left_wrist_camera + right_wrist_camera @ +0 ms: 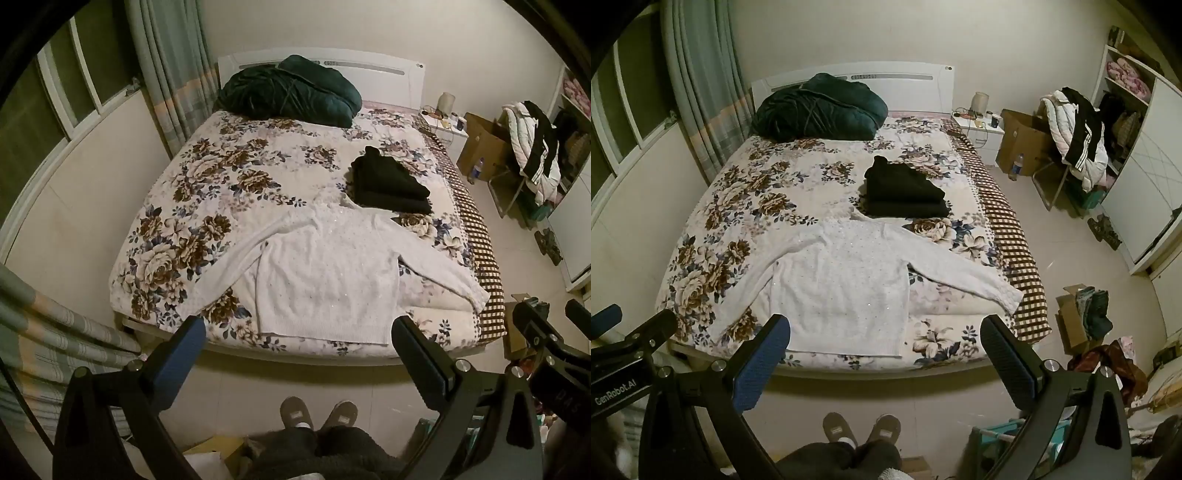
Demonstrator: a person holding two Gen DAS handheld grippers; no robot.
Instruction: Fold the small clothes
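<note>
So we've got the white sweater (325, 273) spread flat at the foot of the bed (229, 147), sleeves out toward 4 and 8 o'clock, ready for folding; the black folded pile (388, 181) sits clear at 1 o'clock; left hand-held gripper (299, 332) and right hand-held gripper (886, 332) both hang wide open, holding nothing, well short of the hem.

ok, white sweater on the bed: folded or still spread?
Spread. The white sweater lies flat on the bed, both sleeves out to the sides, hem unfolded. The black clothes behind it are already folded.
</note>
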